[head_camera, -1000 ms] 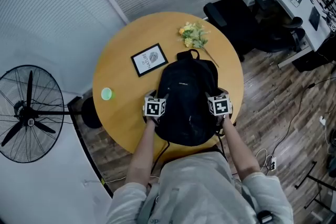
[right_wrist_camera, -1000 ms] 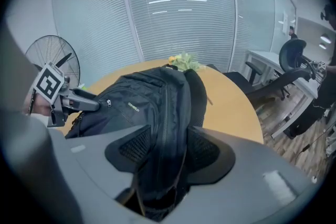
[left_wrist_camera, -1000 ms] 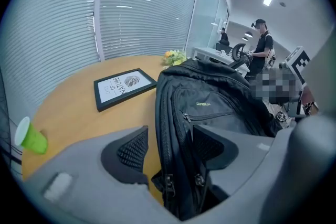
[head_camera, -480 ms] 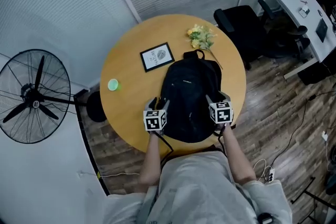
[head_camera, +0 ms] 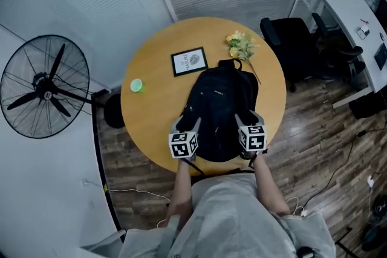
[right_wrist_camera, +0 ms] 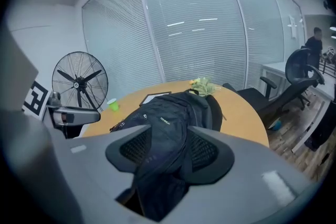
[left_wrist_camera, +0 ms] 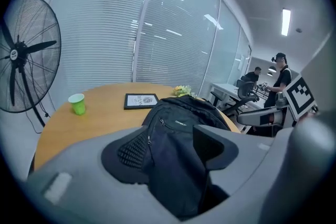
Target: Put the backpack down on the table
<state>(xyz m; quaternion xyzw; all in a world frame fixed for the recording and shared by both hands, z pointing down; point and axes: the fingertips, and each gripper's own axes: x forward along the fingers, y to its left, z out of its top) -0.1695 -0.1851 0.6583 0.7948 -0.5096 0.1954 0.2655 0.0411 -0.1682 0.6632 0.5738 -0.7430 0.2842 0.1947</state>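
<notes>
A black backpack point(head_camera: 219, 112) lies flat on the round wooden table point(head_camera: 154, 112), its top handle pointing away from me toward the flowers. My left gripper point(head_camera: 188, 130) is at its near left corner and my right gripper point(head_camera: 247, 125) at its near right corner. In the left gripper view the backpack's fabric point(left_wrist_camera: 173, 165) fills the gap between the jaws and touches both pads. The right gripper view shows the same: bunched black fabric point(right_wrist_camera: 163, 165) pinched between the pads. Both grippers are shut on the backpack.
On the table stand a framed picture point(head_camera: 189, 61), a green cup point(head_camera: 136, 86) at the left and a bunch of yellow flowers point(head_camera: 240, 45) at the far side. A standing fan point(head_camera: 43, 86) is on the left; office chairs point(head_camera: 290, 45) and a desk are on the right.
Both grippers have come back toward the table's near edge and now sit at the backpack's near end. The backpack lies in the same spot on the table.
</notes>
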